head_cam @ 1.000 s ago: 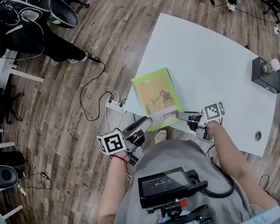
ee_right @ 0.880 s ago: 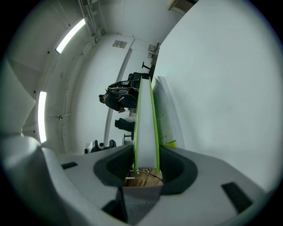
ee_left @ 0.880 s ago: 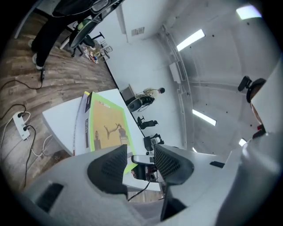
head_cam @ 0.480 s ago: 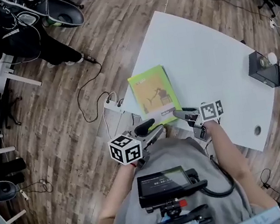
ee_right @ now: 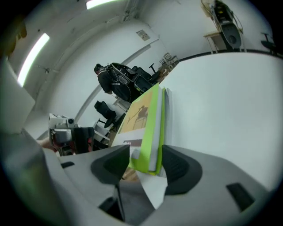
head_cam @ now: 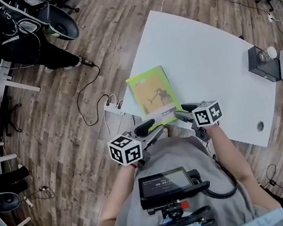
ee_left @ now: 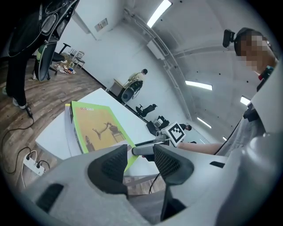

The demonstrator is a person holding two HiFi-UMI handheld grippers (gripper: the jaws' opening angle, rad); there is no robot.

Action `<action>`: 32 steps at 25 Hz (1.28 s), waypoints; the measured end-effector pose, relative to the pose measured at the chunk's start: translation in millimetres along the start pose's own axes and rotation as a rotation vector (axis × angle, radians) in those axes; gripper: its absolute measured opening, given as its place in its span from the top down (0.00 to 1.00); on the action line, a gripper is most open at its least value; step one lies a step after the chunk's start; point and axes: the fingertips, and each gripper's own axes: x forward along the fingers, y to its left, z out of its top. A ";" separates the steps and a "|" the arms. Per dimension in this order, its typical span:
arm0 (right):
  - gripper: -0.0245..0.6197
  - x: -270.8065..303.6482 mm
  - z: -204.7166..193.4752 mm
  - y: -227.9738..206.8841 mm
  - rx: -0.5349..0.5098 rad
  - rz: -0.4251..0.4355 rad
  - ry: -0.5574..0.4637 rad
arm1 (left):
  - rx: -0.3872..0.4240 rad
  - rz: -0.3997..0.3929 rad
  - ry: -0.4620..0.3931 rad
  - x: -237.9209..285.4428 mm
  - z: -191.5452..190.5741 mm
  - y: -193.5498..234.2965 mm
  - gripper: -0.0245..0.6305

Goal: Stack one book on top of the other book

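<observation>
White table (head_cam: 209,66): green book (head_cam: 153,94) covers lower book (ee_right: 167,110), only edge visible; right gripper (head_cam: 180,114) just opening round corner; left gripper (head_cam: 154,128) spread, empty

Right claw (ee_right: 145,155), just opening, straddles the green book (ee_right: 151,118).

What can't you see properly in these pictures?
Cover of the lower book: head view, the green book lies on it.
Print on the green book: head view, too small to read.
What the black box at the table edge is: head view, too small.
</observation>
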 end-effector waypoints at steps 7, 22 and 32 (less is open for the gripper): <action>0.61 -11.3 12.0 -4.6 -0.257 -0.187 -0.008 | 0.024 0.022 0.003 -3.6 1.4 8.1 0.69; 0.61 -14.3 11.1 -5.7 -0.204 -0.193 -0.042 | 0.008 0.369 0.046 -24.2 -14.9 75.1 0.69; 0.61 -4.9 8.1 -5.7 -0.229 -0.226 -0.018 | 0.060 0.455 0.149 1.7 -29.4 79.0 0.67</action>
